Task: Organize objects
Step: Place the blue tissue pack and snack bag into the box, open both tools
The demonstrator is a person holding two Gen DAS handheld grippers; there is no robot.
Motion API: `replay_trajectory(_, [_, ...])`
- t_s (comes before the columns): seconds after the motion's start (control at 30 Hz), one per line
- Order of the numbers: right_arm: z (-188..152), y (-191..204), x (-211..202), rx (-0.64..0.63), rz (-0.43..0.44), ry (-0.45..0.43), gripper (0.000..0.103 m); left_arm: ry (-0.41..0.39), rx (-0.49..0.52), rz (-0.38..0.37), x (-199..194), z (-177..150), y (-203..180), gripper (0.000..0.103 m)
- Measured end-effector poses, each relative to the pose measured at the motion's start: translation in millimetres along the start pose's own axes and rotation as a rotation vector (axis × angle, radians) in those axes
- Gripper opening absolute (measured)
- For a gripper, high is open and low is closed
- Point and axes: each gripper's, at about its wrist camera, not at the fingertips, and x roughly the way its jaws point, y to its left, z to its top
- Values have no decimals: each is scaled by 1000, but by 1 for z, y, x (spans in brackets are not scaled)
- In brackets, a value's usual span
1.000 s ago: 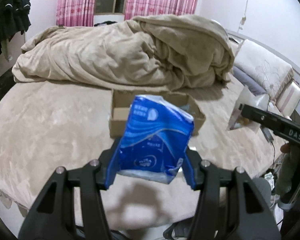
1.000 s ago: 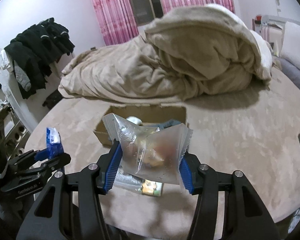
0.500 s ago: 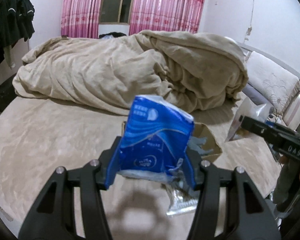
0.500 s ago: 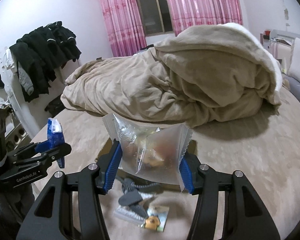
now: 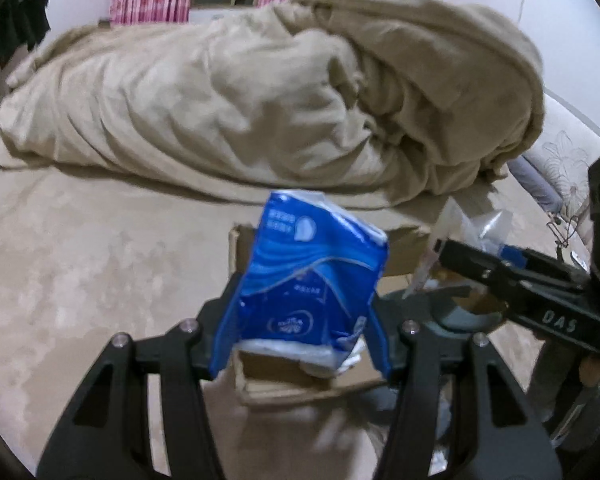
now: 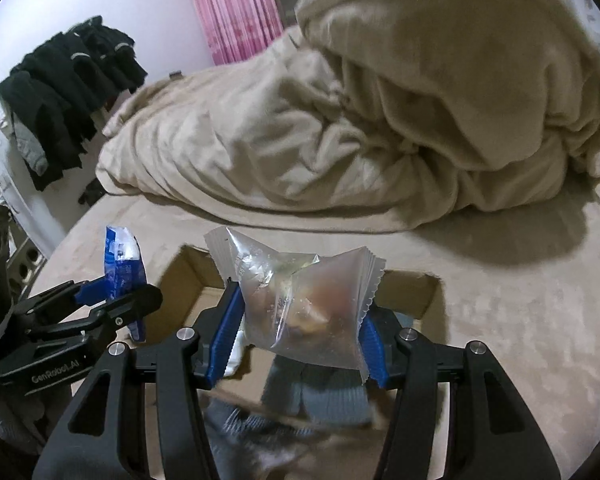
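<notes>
My left gripper (image 5: 300, 340) is shut on a blue tissue pack (image 5: 312, 280), held upright over the open cardboard box (image 5: 404, 256). It also shows in the right wrist view (image 6: 120, 296), at the left with the tissue pack (image 6: 122, 268). My right gripper (image 6: 296, 344) is shut on a clear snack packet (image 6: 304, 308) above the same box (image 6: 408, 296). In the left wrist view the right gripper (image 5: 452, 264) comes in from the right with the packet (image 5: 432, 256). Grey fabric (image 6: 320, 396) lies in the box below.
A heaped beige duvet (image 5: 280, 96) fills the back of the round bed (image 5: 80, 260). Dark clothes (image 6: 68, 84) hang at the left wall. Pink curtains (image 6: 236, 12) are behind. A pillow (image 5: 564, 160) lies at the right.
Both grippers have moved forward and tipped down over the box, which now lies directly beneath them. Each keeps its hold on its packet.
</notes>
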Motion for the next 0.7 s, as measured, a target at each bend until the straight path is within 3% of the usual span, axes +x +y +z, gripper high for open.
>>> replay_trajectory(0.1, [-3, -4, 25, 19, -2, 31, 57, 47, -22, -15, 22, -2, 7, 57])
replay_trajectory(0.33, [-9, -8, 51, 44, -9, 59, 60, 51, -13, -2, 30, 3, 2, 67])
replay_trajectory(0.37, [-8, -9, 51, 50, -8, 56, 61, 57, -14, -5, 30, 3, 1, 71])
replay_trajectory(0.43, [-7, -10, 48, 54, -7, 45, 77, 55, -11, -19, 25, 3, -2, 77])
replay_trajectory(0.47, [-6, -10, 43, 55, -10, 30, 79, 48, -8, -13, 20, 4, -3, 77])
replay_trajectory(0.7, [0, -3, 1, 37, -24, -22, 80, -20, -19, 15, -26, 10, -8, 78])
